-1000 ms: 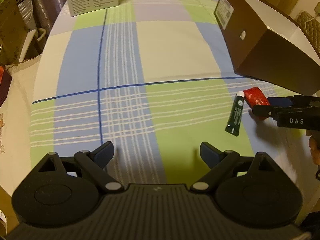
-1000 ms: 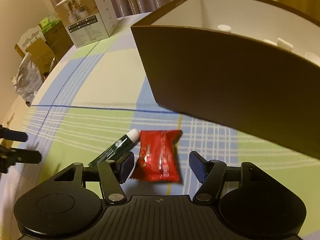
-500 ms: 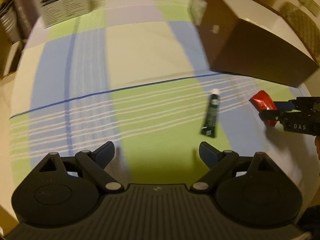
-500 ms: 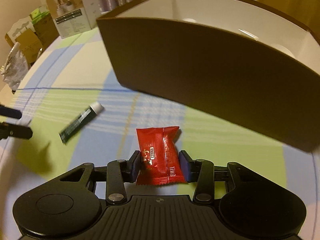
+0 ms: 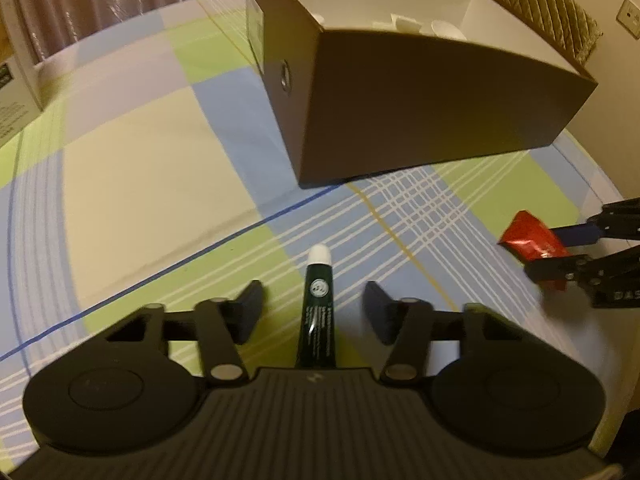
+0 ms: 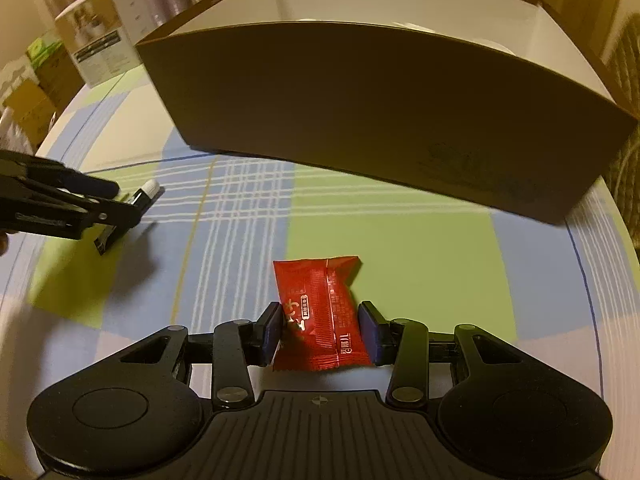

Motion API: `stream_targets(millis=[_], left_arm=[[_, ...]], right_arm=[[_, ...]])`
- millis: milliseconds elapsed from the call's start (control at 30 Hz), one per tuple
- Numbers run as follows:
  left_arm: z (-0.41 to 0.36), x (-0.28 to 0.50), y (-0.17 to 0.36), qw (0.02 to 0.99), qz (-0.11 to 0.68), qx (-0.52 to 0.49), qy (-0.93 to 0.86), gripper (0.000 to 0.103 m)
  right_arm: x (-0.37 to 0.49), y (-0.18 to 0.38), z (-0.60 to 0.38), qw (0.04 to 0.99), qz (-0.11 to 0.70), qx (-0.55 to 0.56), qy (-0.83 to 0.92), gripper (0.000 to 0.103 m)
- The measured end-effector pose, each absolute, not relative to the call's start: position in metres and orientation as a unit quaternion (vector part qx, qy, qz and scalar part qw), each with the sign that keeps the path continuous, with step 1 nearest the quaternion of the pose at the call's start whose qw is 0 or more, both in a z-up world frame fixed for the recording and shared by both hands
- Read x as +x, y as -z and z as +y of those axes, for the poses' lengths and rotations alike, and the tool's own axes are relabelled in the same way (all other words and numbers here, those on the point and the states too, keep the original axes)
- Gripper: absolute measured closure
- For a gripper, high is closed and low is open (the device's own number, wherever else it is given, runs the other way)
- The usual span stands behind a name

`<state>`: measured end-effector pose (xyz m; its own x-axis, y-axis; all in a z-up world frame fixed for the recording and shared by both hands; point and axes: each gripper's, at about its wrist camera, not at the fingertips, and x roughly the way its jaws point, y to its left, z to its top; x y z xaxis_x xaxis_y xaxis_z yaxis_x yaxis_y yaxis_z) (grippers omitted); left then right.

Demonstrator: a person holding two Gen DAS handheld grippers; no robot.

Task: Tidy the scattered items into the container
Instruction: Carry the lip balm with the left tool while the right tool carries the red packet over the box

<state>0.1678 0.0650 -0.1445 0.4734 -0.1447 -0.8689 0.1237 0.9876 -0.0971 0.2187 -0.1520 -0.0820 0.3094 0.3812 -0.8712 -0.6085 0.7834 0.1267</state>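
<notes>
A dark green tube (image 5: 318, 312) with a white cap lies on the checked tablecloth, pointing away from me. My left gripper (image 5: 316, 314) straddles it. Its jaws are closing, with gaps still showing on both sides of the tube. My right gripper (image 6: 320, 334) is shut on a red snack packet (image 6: 320, 312) and holds it just above the cloth. From the left wrist view that packet (image 5: 528, 236) and the right gripper (image 5: 556, 252) sit at the right edge. The open brown box (image 6: 360, 112) stands just beyond, and its near wall (image 5: 420, 100) hides most of the inside.
Small white items lie inside the box. A white printed carton (image 6: 100, 52) stands at the table's far left, with cardboard boxes (image 6: 28, 100) on the floor beyond. A quilted chair back (image 5: 540, 8) rises behind the box. The round table's edge (image 6: 600, 280) curves close on the right.
My left gripper swung right over the tube and its jaws narrowed around it. My right gripper shut on the red packet, lifted it off the cloth and carried it right along the box.
</notes>
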Motion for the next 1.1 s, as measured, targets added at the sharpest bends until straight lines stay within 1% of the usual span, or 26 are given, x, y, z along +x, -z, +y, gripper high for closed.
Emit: stream_targets(millis=[33,67,100,133,167,200,267,333,733,767,800,933,1000,1033,1100], left_arm=[[0.064,0.169,0.148,0.855,0.512,-0.007,0.079,0.063],[0.062,0.169,0.149,0.859,0.507,0.001,0.079,0.063],[0.061,0.17,0.15,0.859,0.505,0.007,0.08,0.063],[0.06,0.17,0.151,0.859,0.505,0.011,0.08,0.064],[0.06,0.171,0.151,0.86,0.505,0.015,0.078,0.066],[0.059,0.17,0.151,0.86,0.504,0.019,0.075,0.07],[0.059,0.169,0.151,0.859,0.506,0.022,0.075,0.083],[0.057,0.166,0.15,0.857,0.51,0.02,0.077,0.089],[0.024,0.124,0.144,0.846,0.528,0.004,0.074,0.089],[0.021,0.121,0.144,0.845,0.53,0.001,0.072,0.089],[0.019,0.119,0.144,0.844,0.531,0.0,0.071,0.089],[0.013,0.111,0.142,0.843,0.535,-0.004,0.06,0.089],[0.013,0.109,0.141,0.842,0.537,-0.008,0.051,0.089],[0.012,0.108,0.141,0.842,0.538,-0.008,0.046,0.089],[0.01,0.106,0.14,0.842,0.539,-0.008,0.038,0.089]], right_arm=[[0.219,0.082,-0.155,0.8,0.503,-0.109,-0.309,0.057],[0.22,0.081,-0.158,0.799,0.505,-0.105,-0.308,0.056],[0.22,0.081,-0.159,0.799,0.506,-0.102,-0.309,0.038],[0.22,0.079,-0.161,0.802,0.503,-0.101,-0.306,0.026],[0.219,0.077,-0.162,0.809,0.493,-0.099,-0.304,0.017],[0.218,0.075,-0.163,0.814,0.484,-0.096,-0.308,0.017],[0.219,0.074,-0.161,0.812,0.481,-0.102,-0.314,0.017],[0.219,0.074,-0.157,0.811,0.481,-0.115,-0.314,0.017],[0.219,0.086,-0.148,0.795,0.487,-0.163,-0.323,0.017],[0.219,0.087,-0.148,0.794,0.487,-0.166,-0.324,0.018],[0.219,0.087,-0.147,0.792,0.487,-0.171,-0.326,0.025],[0.217,0.087,-0.145,0.788,0.476,-0.193,-0.339,0.035],[0.216,0.085,-0.146,0.786,0.471,-0.199,-0.348,0.054],[0.216,0.085,-0.146,0.784,0.469,-0.204,-0.351,0.059],[0.217,0.084,-0.147,0.78,0.47,-0.209,-0.356,0.061]])
